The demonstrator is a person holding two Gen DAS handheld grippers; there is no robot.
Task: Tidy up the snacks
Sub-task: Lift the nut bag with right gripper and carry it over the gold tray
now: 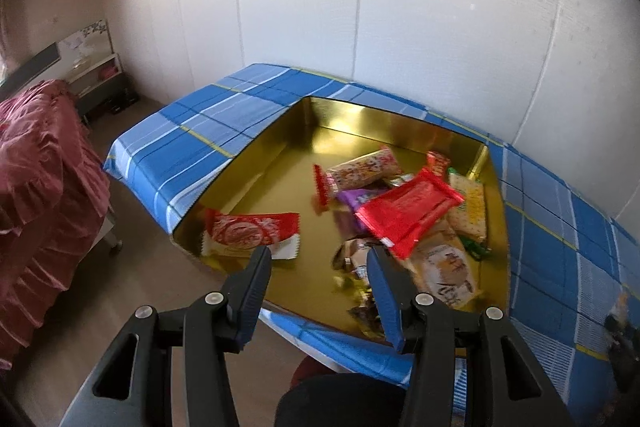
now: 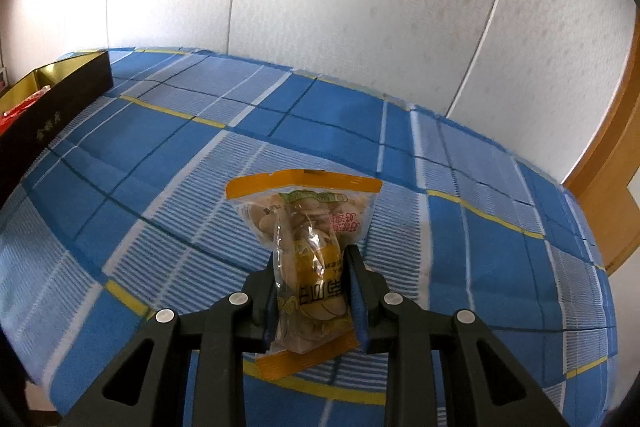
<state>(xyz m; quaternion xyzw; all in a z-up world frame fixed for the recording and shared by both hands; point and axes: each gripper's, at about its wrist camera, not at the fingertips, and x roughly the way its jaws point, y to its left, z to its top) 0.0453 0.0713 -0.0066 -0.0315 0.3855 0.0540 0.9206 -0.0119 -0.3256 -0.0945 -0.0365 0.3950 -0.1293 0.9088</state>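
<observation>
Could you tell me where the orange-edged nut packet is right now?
In the right wrist view, the nut packet is clamped in the right gripper above the blue checked tablecloth.

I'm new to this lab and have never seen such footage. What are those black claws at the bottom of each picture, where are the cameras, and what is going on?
A person holds a two-finger gripper in each hand; each carries a camera looking along its fingers. The left wrist view shows the left gripper open and empty over a gold-lined box of snack packets, among them a red packet. The box sits on a blue checked tablecloth. The right wrist view shows the right gripper shut on a clear bag of nuts with orange ends.
</observation>
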